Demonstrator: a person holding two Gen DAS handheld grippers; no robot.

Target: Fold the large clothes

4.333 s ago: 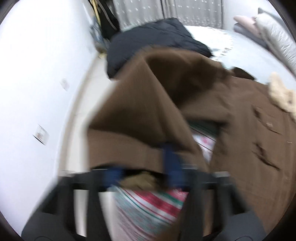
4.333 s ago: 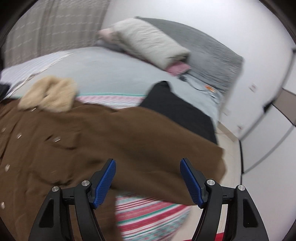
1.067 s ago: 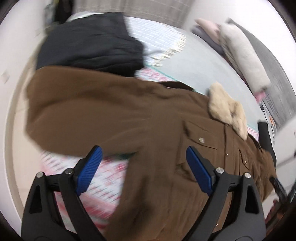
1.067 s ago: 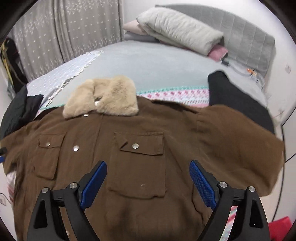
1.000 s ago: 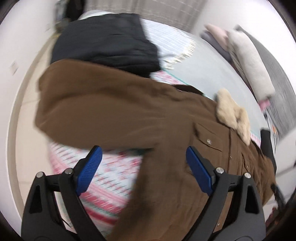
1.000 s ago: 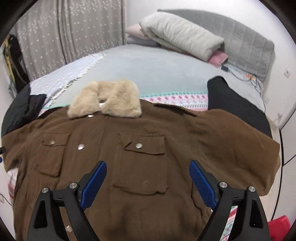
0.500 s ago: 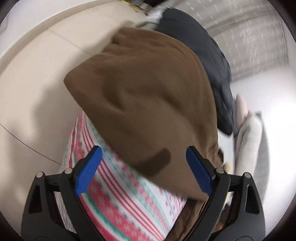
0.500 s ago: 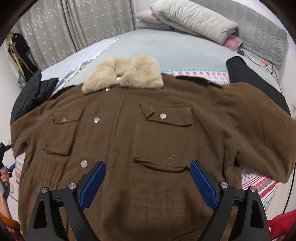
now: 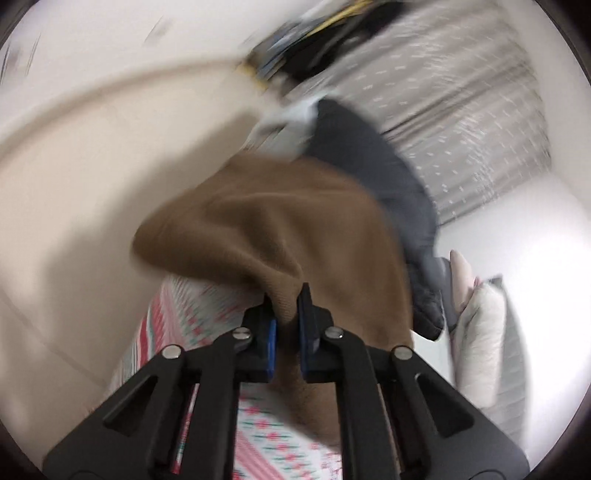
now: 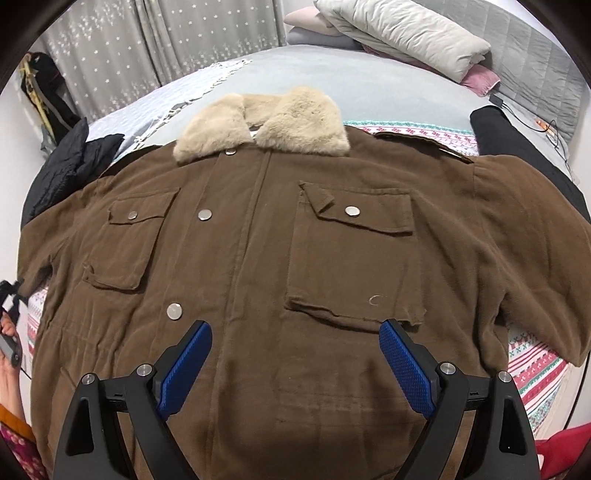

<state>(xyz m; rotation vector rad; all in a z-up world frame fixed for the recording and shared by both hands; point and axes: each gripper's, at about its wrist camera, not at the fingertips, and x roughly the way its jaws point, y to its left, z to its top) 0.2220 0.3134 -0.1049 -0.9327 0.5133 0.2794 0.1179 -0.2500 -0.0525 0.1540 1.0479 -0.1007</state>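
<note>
Folding has barely begun, as far as you can judge: the brown coat (image 10: pixel 258 277) lies front up and spread nearly flat on the bed (image 10: pixel 388 88), buttoned, both sleeves out to the sides and no fold laid yet. Your left gripper (image 9: pixel 285 295) has just been closing and now pinches the coat's left sleeve (image 9: pixel 266 229) at its edge, where the sleeve hangs off the side of the bed over the patterned blanket (image 9: pixel 207 325). Your right gripper (image 10: pixel 293 363) hovers over the lower front of the coat, jaws spread wide and holding nothing. What is left for you: both sleeves brought in over the chest, then the body folded up. The coat's long axis runs from the hem nearest you to the fur collar (image 10: pixel 262 125), which points toward the pillows (image 10: pixel 402 33) at the head of the bed.
</note>
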